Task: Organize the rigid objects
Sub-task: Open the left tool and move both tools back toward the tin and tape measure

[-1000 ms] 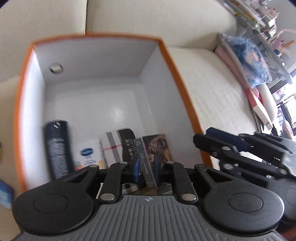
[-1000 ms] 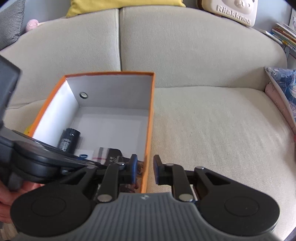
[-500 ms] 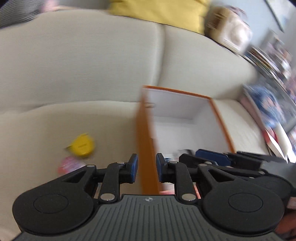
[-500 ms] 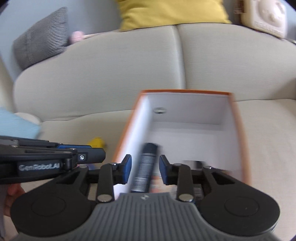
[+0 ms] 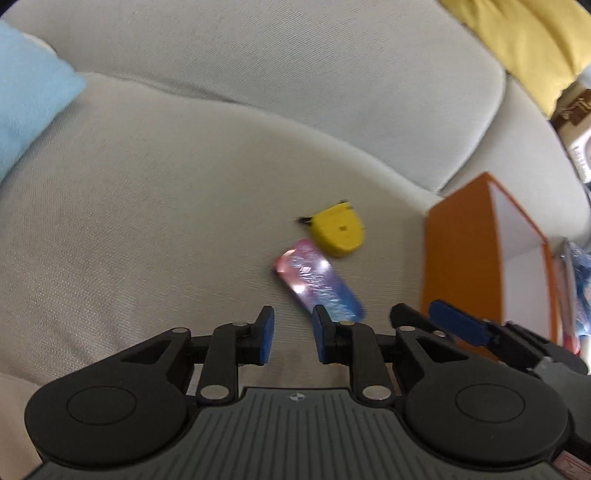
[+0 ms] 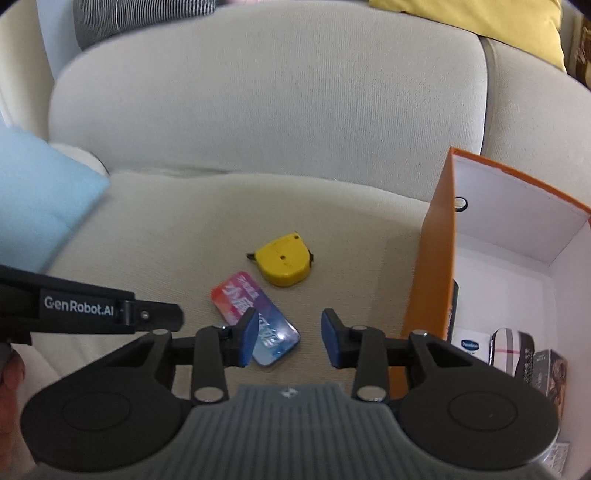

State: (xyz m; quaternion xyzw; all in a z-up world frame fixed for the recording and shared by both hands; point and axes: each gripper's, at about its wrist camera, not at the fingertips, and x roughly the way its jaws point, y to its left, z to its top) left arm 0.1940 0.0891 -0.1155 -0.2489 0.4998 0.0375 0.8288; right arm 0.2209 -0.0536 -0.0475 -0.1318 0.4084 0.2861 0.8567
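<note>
A yellow tape measure [image 5: 338, 230] [image 6: 282, 264] lies on the beige sofa seat beside a flat pink-and-blue pack [image 5: 317, 282] [image 6: 255, 317]. To their right stands the orange box [image 5: 458, 269] [image 6: 430, 266], white inside, holding several small items at its near end [image 6: 513, 347]. My left gripper [image 5: 291, 339] hovers just short of the pack, its jaws opening with nothing between them. My right gripper [image 6: 290, 338] hangs over the pack's near end, jaws opening and empty; its left pad [image 6: 249, 338] covers part of the pack.
A light blue cushion [image 5: 26, 96] [image 6: 40, 195] lies at the left. A yellow pillow [image 5: 524, 40] [image 6: 480, 26] and a striped grey one [image 6: 140, 14] rest on the sofa back. The person's hand [image 6: 9, 387] shows at the lower left.
Both grippers swung left from over the orange box to the sofa seat. The left one let go of a small box inside it. Both now stand wider apart.
</note>
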